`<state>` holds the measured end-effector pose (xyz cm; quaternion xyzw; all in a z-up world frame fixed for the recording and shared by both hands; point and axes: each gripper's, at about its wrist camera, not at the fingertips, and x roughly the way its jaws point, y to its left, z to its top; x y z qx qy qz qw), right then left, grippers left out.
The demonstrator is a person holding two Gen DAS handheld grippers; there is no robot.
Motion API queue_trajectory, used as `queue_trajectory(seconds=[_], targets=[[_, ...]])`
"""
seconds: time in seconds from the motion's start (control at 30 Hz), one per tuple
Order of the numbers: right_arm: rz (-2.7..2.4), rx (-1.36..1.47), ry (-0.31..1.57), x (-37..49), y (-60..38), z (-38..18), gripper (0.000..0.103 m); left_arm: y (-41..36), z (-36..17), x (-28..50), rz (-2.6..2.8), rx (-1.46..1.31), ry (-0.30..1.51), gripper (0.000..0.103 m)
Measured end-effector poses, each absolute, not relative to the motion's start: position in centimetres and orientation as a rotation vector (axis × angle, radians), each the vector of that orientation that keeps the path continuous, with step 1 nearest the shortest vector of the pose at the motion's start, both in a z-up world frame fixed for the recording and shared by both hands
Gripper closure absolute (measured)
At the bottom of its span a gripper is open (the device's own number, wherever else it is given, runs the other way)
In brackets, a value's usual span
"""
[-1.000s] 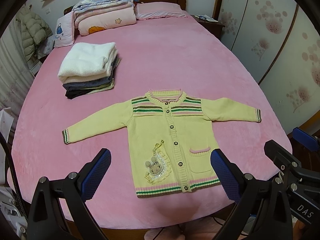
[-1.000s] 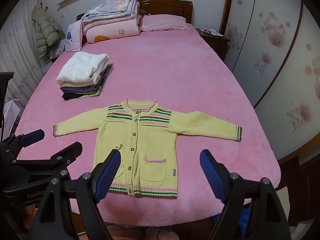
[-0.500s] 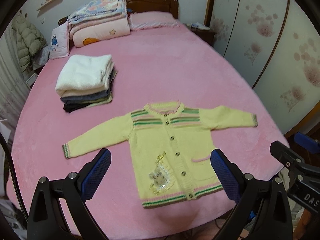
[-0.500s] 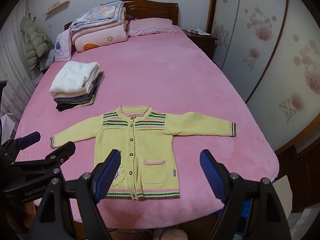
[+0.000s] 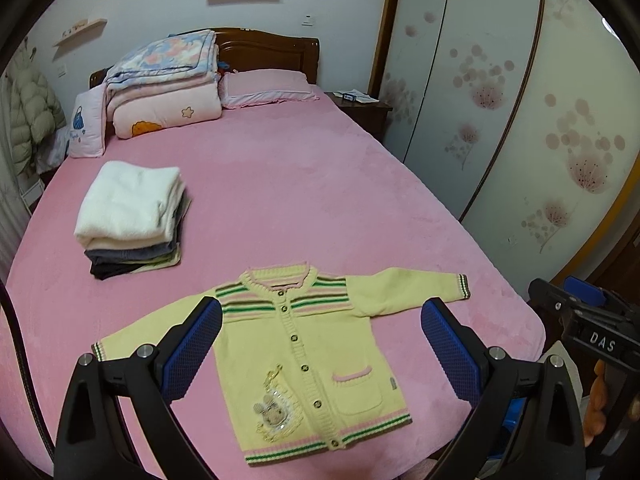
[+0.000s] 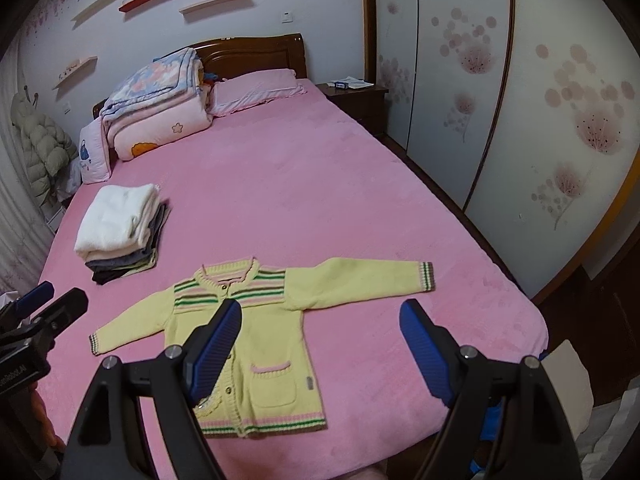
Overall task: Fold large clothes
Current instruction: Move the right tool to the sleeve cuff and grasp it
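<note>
A yellow knitted cardigan [image 5: 316,356] [image 6: 256,344] with green and pink stripes lies flat, front up and buttoned, near the foot of the pink bed [image 5: 288,184] [image 6: 288,184], both sleeves spread out sideways. My left gripper [image 5: 320,352] hangs open above it, holding nothing. My right gripper [image 6: 320,344] is open too, over the cardigan's right half and empty. Each gripper shows at the edge of the other's view: the right gripper [image 5: 584,320], the left gripper [image 6: 44,312].
A stack of folded clothes [image 5: 132,216] [image 6: 120,232] with a white one on top sits on the bed's left side. Folded quilts [image 5: 164,88] and pillows [image 5: 268,88] lie at the headboard. A wardrobe [image 5: 500,100] runs along the right, with a nightstand [image 5: 360,108] beside the bed.
Both grippers have pulled back and tilted upward: the cardigan sits lower in each view and more of the wall and shelves shows. The cardigan itself has not moved.
</note>
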<state>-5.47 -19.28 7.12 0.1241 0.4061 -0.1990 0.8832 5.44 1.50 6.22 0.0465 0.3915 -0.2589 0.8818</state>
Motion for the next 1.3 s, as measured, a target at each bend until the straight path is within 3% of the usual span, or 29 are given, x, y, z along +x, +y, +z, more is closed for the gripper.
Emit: queue_trajectory(seconds=[0.3, 0.5, 0.67, 0.9, 1.0, 1.3], targets=[[-0.333, 0.255, 0.897, -2.9, -29.2, 3.5, 0.022, -5.2, 2.2, 8.5, -0.464, -0.021, 0.935, 0.004], [-0.283, 0.278, 0.983, -0.9, -35.9, -2.1, 0.022, -10.2, -3.0, 10.4, -0.382, -0.041, 0.961, 0.004], [-0.261, 0.296, 1.070, 1.0, -40.7, -8.3, 0.033, -14.5, -8.2, 11.6, -0.355, -0.014, 0.983, 0.004], [-0.274, 0.340, 1.177, 2.6, -46.2, -16.6, 0.035, -19.9, -15.1, 13.2, -0.351, 0.041, 1.038, 0.004], [-0.273, 0.417, 1.213, 2.8, -48.5, -19.8, 0.042, -21.9, -17.8, 13.9, -0.344, 0.058, 1.085, 0.004], [-0.244, 0.511, 1.239, 5.2, -51.1, -25.1, 0.048, -24.9, -20.4, 14.6, -0.357, 0.117, 1.113, 0.004]])
